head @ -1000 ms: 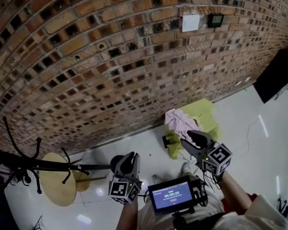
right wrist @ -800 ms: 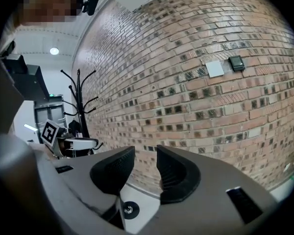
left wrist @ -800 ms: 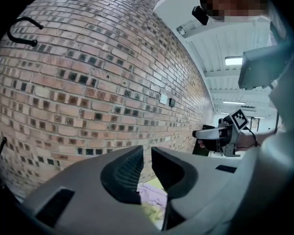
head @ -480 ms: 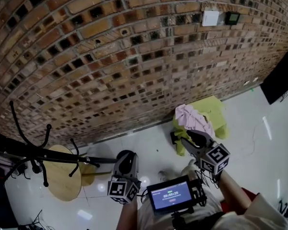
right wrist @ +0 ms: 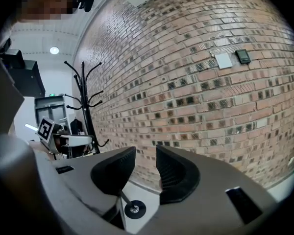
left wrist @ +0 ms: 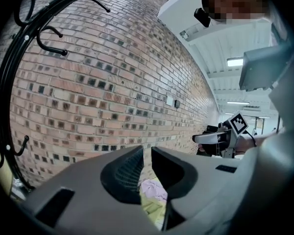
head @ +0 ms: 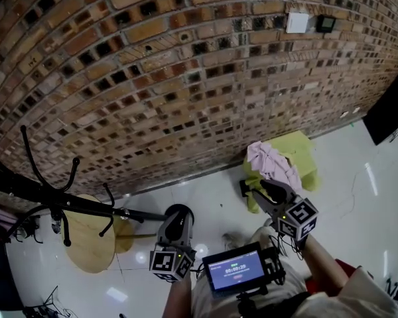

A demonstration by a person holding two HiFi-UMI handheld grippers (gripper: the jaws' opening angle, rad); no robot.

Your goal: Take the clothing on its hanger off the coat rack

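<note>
At left, more of the coat rack (head: 79, 206) now shows.

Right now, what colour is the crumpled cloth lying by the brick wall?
The cloth is pale pink, clearest in the head view.

My head view looks steeply down from above onto wall (head: 186, 78), floor (head: 205, 197) and rack (head: 53, 204). Both gripper views look nearly level along that wall; all three share the rack.
</note>
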